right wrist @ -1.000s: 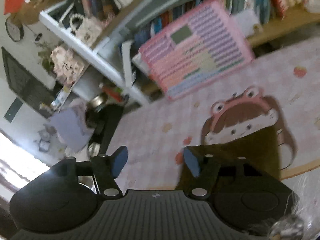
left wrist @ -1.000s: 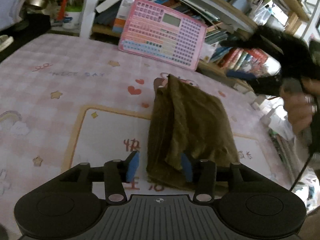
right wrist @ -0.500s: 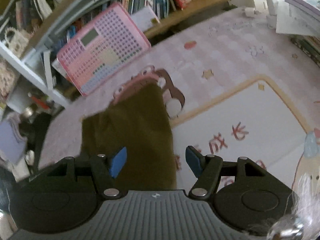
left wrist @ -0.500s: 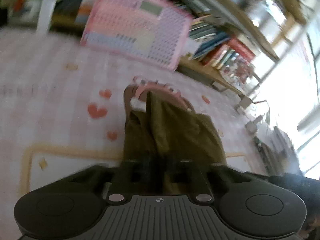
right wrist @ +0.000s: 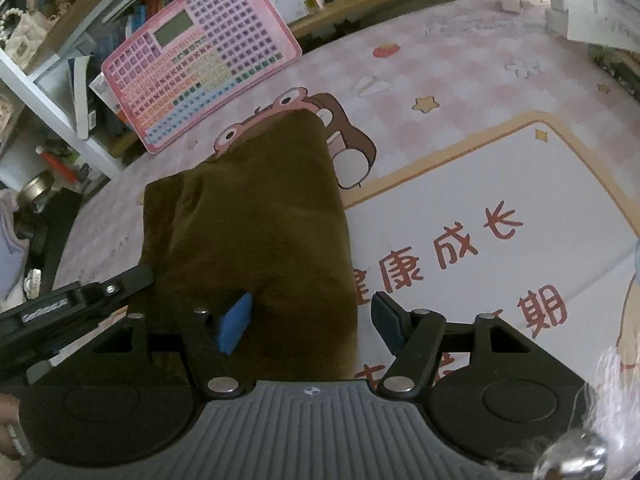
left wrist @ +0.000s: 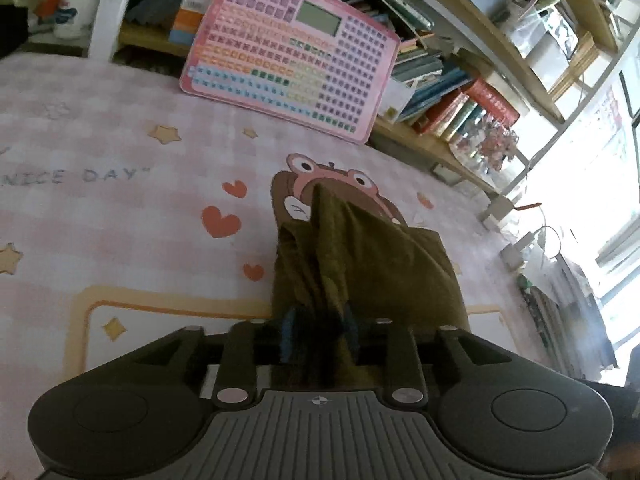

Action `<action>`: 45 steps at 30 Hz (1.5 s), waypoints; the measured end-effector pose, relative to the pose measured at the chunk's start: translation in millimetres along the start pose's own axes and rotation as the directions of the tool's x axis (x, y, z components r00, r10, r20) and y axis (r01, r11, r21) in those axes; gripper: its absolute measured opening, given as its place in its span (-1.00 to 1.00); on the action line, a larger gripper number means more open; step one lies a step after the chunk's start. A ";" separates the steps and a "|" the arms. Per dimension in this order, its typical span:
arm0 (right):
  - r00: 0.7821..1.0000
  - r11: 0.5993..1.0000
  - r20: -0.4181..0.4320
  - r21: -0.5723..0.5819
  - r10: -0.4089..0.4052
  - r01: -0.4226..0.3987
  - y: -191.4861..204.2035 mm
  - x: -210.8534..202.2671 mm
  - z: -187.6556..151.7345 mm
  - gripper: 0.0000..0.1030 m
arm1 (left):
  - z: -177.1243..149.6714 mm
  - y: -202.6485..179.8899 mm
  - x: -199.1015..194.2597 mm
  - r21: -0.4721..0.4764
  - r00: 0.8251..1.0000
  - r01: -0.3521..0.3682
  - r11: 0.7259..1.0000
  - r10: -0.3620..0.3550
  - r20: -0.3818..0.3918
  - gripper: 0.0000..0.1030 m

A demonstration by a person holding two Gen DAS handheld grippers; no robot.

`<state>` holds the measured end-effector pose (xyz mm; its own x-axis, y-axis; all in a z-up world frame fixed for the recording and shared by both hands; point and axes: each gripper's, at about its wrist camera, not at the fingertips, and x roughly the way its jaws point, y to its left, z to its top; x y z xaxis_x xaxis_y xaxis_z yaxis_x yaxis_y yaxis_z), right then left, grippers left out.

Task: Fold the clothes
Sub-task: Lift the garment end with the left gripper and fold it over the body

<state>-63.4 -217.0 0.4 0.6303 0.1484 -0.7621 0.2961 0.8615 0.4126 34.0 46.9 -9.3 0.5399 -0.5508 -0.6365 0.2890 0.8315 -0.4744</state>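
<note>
Since half a second earlier, my left tongs [left wrist: 316, 330] had stayed clenched on the near edge of the brown garment [right wrist: 256, 224], lifting a ridge. That garment lay on the pink surface [left wrist: 120, 216], my right tongs [right wrist: 310, 318] released over its corner. I judged the bunched cloth could slip free or drag the stack crooked.

My right gripper [right wrist: 312, 322] is black with blue pads [right wrist: 234, 322], silver screws and a ribbed grey base; the left gripper [left wrist: 318, 332] matches.
</note>
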 end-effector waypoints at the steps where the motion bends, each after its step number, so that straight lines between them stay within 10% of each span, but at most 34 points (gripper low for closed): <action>1: 1.000 1.000 0.006 -0.007 -0.001 0.001 1.7 -1.9 -1.0 0.23 | -0.5 0.8 -2.2 -0.010 1.000 0.004 1.000 -0.004 -0.002 -0.41; 16: 0.999 0.998 -0.018 0.057 0.037 -0.036 -6.9 -6.4 -7.0 0.23 | -18.4 12.4 5.3 -0.124 0.995 0.038 0.992 -0.049 -0.087 0.14; 25: 0.991 0.987 -0.062 0.123 0.116 -0.108 -9.5 12.2 -4.6 -0.05 | -19.8 1.6 9.3 -0.146 0.996 0.048 0.988 -0.060 -0.074 -0.36; 31: 0.996 0.979 0.042 -0.189 0.080 -0.071 27.5 -16.8 -10.2 -0.57 | -25.1 -30.6 -14.3 -0.020 0.998 0.037 0.999 -0.038 -0.041 -0.52; 45: 0.981 0.990 -0.137 0.056 0.138 -0.132 -20.7 -11.1 -19.7 -0.11 | -36.2 4.6 2.3 -0.146 0.970 0.083 0.986 -0.113 -0.213 0.05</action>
<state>-90.7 -226.9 -9.5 0.5606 0.3313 -0.7589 0.2506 0.8057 0.5368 8.0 46.8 -35.0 0.3228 -0.6441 -0.6935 0.2148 0.7634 -0.6091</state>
